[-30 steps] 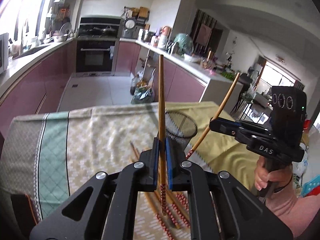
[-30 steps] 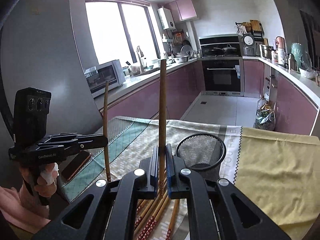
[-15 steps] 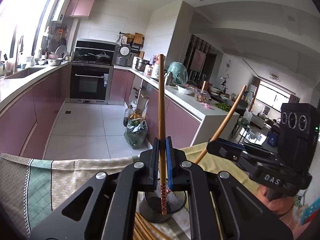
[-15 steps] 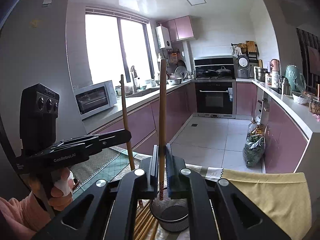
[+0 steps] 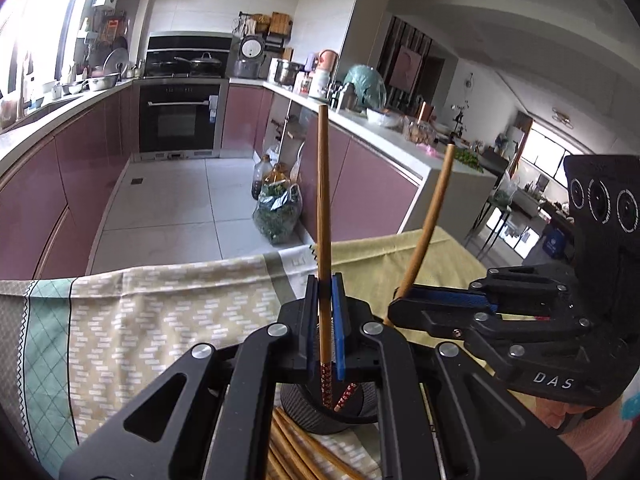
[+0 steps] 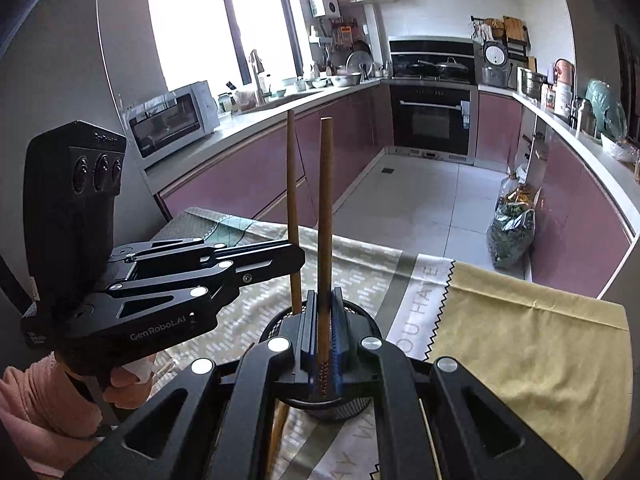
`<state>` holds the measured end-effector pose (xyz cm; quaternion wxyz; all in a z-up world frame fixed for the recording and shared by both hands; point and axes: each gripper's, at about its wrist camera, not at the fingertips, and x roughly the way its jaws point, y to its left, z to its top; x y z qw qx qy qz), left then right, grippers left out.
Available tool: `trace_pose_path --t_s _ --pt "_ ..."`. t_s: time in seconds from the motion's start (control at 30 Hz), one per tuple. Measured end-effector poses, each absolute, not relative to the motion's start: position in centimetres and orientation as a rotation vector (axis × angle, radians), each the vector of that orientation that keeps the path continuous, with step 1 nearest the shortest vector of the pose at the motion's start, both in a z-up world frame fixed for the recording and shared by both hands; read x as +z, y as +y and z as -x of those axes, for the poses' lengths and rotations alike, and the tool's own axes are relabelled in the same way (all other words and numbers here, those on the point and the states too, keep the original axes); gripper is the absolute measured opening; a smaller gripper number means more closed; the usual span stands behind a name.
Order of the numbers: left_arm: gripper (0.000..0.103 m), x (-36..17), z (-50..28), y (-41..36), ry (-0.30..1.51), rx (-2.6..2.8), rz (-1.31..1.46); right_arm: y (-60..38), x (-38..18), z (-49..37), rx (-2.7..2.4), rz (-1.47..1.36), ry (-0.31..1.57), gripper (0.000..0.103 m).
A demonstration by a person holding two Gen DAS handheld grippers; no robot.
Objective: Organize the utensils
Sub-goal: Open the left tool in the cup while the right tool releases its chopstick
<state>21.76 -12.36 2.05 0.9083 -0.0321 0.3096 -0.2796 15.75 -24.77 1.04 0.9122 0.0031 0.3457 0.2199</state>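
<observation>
My left gripper (image 5: 325, 280) is shut on an upright wooden chopstick (image 5: 323, 200). Its red-patterned tip hangs in the mouth of a black mesh cup (image 5: 298, 404). My right gripper (image 6: 325, 296) is shut on a second chopstick (image 6: 325, 208), and its tip also points down into the mesh cup (image 6: 356, 406). In the left wrist view the right gripper (image 5: 394, 306) comes in from the right with its chopstick (image 5: 430, 220) leaning. The right wrist view shows the left gripper (image 6: 300, 254) close on the left with its chopstick (image 6: 292, 184). Several loose chopsticks (image 5: 296, 440) lie in front of the cup.
The table wears a patterned cloth (image 5: 160, 312) and a yellow cloth (image 6: 520, 340); its far edge drops to the kitchen floor. A person's hand (image 6: 128, 380) and pink sleeve hold the left gripper's handle. Pink cabinets and an oven stand beyond.
Both grippers have moved forward across the table with their chopsticks. The mesh cup, earlier ahead of them, now sits right under the fingers, and the two grippers stand closer together.
</observation>
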Motion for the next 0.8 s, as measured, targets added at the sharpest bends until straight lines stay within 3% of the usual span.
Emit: trace_pose_path --t_s 0.27,0.33,0.63,0.8 --pt "0.008 0.1 -22.2 -12.5 0.670 -0.545 0.036 -24.7 0.3 -17.3 0.400 -0.041 0.726 0.010" --pt "0.013 0.2 -21.9 -12.3 0.656 -0.539 0.028 -25.0 0.3 -17.5 0.384 -0.055 0.713 0.019" --pt "0.037 2.2 -17.0 -8.5 0.538 -0.450 -0.026 -25.4 1.6 -13.1 0.417 -0.051 0.598 0.035" --pt "0.039 0.5 -14.4 -5.7 0.588 -0.415 -0.045 -23.8 0.4 -9.7 0.531 -0.025 0.613 0.038"
